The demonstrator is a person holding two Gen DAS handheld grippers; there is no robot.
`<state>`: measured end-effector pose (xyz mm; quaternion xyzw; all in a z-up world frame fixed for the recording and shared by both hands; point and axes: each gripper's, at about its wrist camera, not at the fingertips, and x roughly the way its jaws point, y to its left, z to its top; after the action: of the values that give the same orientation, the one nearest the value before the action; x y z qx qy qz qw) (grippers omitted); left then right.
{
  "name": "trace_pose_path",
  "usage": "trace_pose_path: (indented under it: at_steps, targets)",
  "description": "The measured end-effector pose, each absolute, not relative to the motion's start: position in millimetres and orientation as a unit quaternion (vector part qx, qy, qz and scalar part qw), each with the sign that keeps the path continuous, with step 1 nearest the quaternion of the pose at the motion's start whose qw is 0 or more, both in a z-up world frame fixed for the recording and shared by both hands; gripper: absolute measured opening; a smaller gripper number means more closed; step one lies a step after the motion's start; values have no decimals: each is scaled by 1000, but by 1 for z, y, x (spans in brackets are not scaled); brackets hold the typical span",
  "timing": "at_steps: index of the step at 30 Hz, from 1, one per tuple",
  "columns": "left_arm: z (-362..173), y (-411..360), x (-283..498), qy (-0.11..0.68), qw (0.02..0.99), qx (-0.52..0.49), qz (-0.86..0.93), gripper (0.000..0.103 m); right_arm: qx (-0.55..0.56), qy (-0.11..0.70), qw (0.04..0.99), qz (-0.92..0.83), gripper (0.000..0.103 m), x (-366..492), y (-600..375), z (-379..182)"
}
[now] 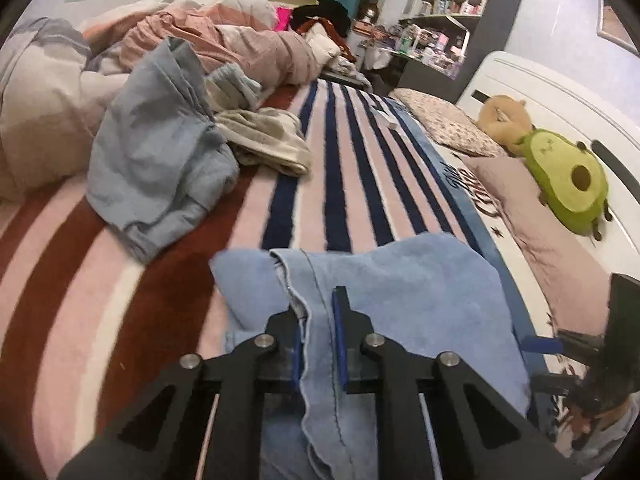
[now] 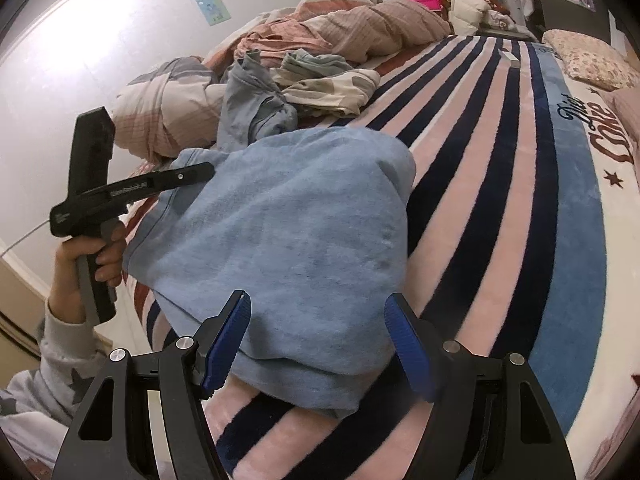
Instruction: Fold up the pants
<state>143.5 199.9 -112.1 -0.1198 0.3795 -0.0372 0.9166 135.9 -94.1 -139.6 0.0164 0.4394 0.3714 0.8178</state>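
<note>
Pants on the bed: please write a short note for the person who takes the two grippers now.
Left gripper: shut on a hemmed edge of the blue pants.
Right gripper: open, jaws on both sides of the near fold of the pants, not gripping.
The pants lie bunched and partly folded on the striped blanket. A pile of other clothes lies further up the bed.
Done: a rough first fold.
Left: probably lay the held edge flat, smooth the pants, finish the fold.

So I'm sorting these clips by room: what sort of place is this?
Most likely a bedroom: a bed under a striped blanket, pillows by the headboard, an avocado plush toy, and cluttered shelves behind.
</note>
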Motion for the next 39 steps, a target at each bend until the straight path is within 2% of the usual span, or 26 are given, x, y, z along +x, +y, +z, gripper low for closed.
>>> trace_pose_path:
  at_steps: [6,11,12,13,15,17,19,23,30,32,34,35,36,37,38,39]
  targets:
    - [-127,219,168,405,910,-91,2,9,23,432,820,374,67,144,-92,-129]
    - [-152,224,166,429,899,-91,0,16,19,459,809,368,67,154,-84,-148]
    - [-149,228,161,424,900,-103,-5,23,23,468,804,366,67,156,-83,-154]
    - [-145,232,157,422,900,-108,-3,43,25,472,801,366,67,157,-84,-156]
    - [-132,239,145,411,905,-108,-4,69,22,474,801,365,67,158,-85,-155]
    - [-121,243,129,396,911,-113,-33,72,27,467,804,368,67,161,-89,-148]
    - [-119,246,119,394,905,-141,-68,86,45,463,805,367,68,166,-94,-143]
    - [-135,248,104,419,882,-184,-115,86,50,466,804,365,70,177,-89,-145]
    - [-179,241,99,454,848,-238,-136,86,58,521,759,386,76,178,-64,-184]
    - [-184,239,100,451,846,-247,-141,78,72,528,752,388,75,179,-62,-190]
    - [-185,236,101,451,844,-254,-140,66,80,531,748,390,69,180,-62,-192]
    - [-184,234,100,449,847,-249,-139,63,79,529,748,393,60,180,-62,-191]
    - [-182,233,99,447,849,-246,-136,57,79,524,751,394,55,179,-62,-189]
    - [-181,232,98,445,851,-245,-134,49,77,520,755,392,44,178,-63,-186]
    - [-178,232,97,442,853,-244,-134,45,76,517,759,390,36,178,-61,-182]
    - [-174,231,95,437,857,-240,-133,39,74,513,761,389,34,177,-60,-179]
